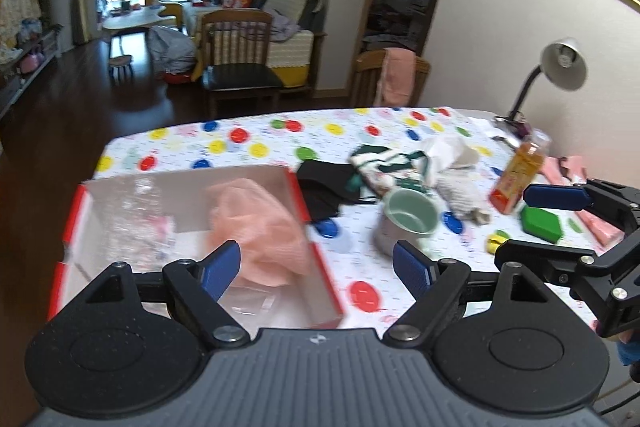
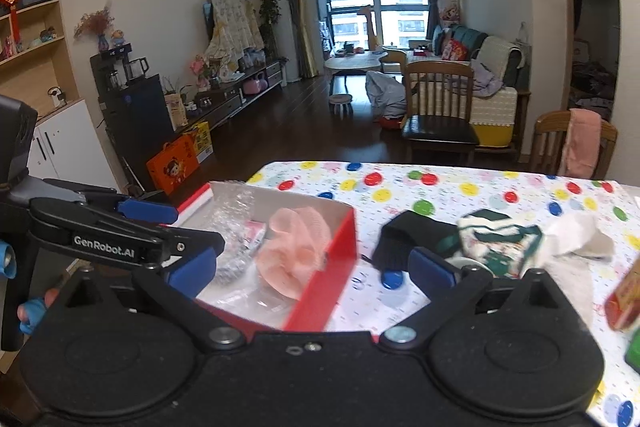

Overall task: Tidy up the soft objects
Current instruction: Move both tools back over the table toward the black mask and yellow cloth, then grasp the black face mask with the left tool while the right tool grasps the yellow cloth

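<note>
A red-edged cardboard box (image 1: 316, 267) (image 2: 332, 267) sits on the table's near left. Inside lie a pink mesh cloth (image 1: 260, 227) (image 2: 292, 251) and bubble wrap (image 1: 136, 219) (image 2: 232, 227). Beyond the box lie a black cloth (image 1: 324, 187) (image 2: 412, 231), a green-and-white cloth (image 1: 384, 159) (image 2: 500, 239), a white cloth (image 1: 448, 151) (image 2: 576, 235) and a white knitted item (image 1: 460, 191). My left gripper (image 1: 316, 267) is open and empty above the box's near right corner. My right gripper (image 2: 316, 271) is open and empty above the box's right wall; it also shows in the left wrist view (image 1: 532, 223).
A grey mug (image 1: 404, 223), an orange drink bottle (image 1: 516, 175) (image 2: 624, 299), a green block (image 1: 542, 223), a small yellow-green ball (image 1: 496, 241) and pink items (image 1: 600, 223) stand on the spotted tablecloth (image 1: 240, 143). A desk lamp (image 1: 560, 67) stands at the far right. Wooden chairs (image 1: 236, 59) stand beyond.
</note>
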`<action>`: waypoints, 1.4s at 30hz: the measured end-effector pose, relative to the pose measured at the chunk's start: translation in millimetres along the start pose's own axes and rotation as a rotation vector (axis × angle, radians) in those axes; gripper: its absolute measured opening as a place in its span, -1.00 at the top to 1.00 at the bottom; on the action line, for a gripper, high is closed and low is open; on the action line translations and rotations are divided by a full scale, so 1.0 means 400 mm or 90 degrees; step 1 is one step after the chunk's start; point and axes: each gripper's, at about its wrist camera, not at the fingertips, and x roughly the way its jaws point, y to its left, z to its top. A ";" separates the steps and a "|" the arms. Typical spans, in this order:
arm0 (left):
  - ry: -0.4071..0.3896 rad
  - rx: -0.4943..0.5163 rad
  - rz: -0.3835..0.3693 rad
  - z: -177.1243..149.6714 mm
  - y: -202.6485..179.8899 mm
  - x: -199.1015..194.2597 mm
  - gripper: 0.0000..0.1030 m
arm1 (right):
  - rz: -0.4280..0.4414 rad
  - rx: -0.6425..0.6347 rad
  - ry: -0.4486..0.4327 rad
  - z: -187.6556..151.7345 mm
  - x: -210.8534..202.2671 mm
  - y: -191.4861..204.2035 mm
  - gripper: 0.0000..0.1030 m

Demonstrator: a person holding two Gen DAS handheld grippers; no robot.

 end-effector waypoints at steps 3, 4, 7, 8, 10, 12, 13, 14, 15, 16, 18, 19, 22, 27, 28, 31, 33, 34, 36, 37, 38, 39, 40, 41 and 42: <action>0.003 0.002 -0.021 -0.004 -0.047 0.015 -0.68 | -0.011 0.011 0.002 -0.022 -0.034 -0.047 -0.99; 0.002 0.005 -0.026 -0.005 -0.064 0.021 -0.68 | -0.014 0.015 0.004 -0.028 -0.044 -0.064 -0.99; 0.002 0.008 -0.041 -0.005 -0.110 0.037 -0.70 | -0.029 0.023 0.009 -0.055 -0.075 -0.114 -0.99; 0.002 0.008 -0.045 -0.003 -0.124 0.045 -0.71 | -0.033 0.026 0.011 -0.065 -0.085 -0.132 -0.99; 0.002 0.004 -0.050 0.002 -0.150 0.062 -0.99 | -0.039 0.031 0.014 -0.082 -0.104 -0.169 -0.99; 0.000 -0.002 -0.054 0.010 -0.172 0.081 -1.00 | -0.049 0.034 0.018 -0.096 -0.118 -0.204 -0.99; 0.005 -0.001 -0.058 0.015 -0.183 0.095 -1.00 | -0.054 0.036 0.020 -0.103 -0.124 -0.222 -0.99; 0.011 0.002 -0.058 0.022 -0.195 0.111 -1.00 | -0.058 0.039 0.023 -0.110 -0.130 -0.241 -0.99; 0.017 0.007 -0.055 0.030 -0.204 0.128 -1.00 | -0.063 0.040 0.025 -0.117 -0.133 -0.260 -0.99; 0.021 0.011 -0.051 0.038 -0.214 0.145 -1.00 | -0.068 0.041 0.028 -0.124 -0.136 -0.278 -0.99; 0.033 0.020 -0.048 0.059 -0.225 0.183 -1.00 | -0.074 0.046 0.036 -0.140 -0.143 -0.315 -0.99; 0.039 0.020 -0.046 0.070 -0.227 0.205 -1.00 | -0.076 0.048 0.039 -0.147 -0.145 -0.333 -0.99; 0.059 0.010 -0.023 0.117 -0.220 0.276 -1.00 | -0.086 0.050 0.052 -0.172 -0.146 -0.382 -0.99; 0.089 -0.021 0.005 0.207 -0.177 0.400 -1.00 | -0.102 0.064 0.078 -0.209 -0.138 -0.464 -0.99; 0.096 -0.031 0.008 0.225 -0.165 0.426 -1.00 | -0.104 0.067 0.083 -0.214 -0.133 -0.477 -0.99; 0.119 -0.050 0.020 0.267 -0.133 0.501 -1.00 | -0.114 0.075 0.097 -0.229 -0.117 -0.513 -0.99; 0.132 -0.058 0.029 0.290 -0.119 0.550 -1.00 | -0.115 0.080 0.109 -0.237 -0.106 -0.534 -0.99; 0.138 -0.060 0.036 0.299 -0.113 0.574 -1.00 | -0.119 0.082 0.115 -0.242 -0.099 -0.547 -0.99; 0.152 -0.064 0.048 0.314 -0.104 0.618 -1.00 | -0.123 0.080 0.126 -0.251 -0.082 -0.563 -0.99; 0.159 -0.065 0.052 0.320 -0.099 0.643 -1.00 | -0.124 0.079 0.133 -0.254 -0.073 -0.570 -0.99; 0.169 -0.067 0.056 0.323 -0.095 0.664 -1.00 | -0.127 0.079 0.138 -0.256 -0.064 -0.575 -0.99; 0.179 -0.069 0.060 0.326 -0.091 0.687 -1.00 | -0.128 0.078 0.144 -0.258 -0.056 -0.581 -0.99; 0.188 -0.075 0.065 0.326 -0.085 0.709 -1.00 | -0.129 0.075 0.151 -0.261 -0.046 -0.585 -0.99; 0.198 -0.084 0.069 0.325 -0.078 0.731 -1.00 | -0.131 0.072 0.157 -0.261 -0.035 -0.591 -0.99; 0.208 -0.095 0.073 0.323 -0.069 0.753 -1.00 | -0.132 0.069 0.163 -0.261 -0.022 -0.596 -0.99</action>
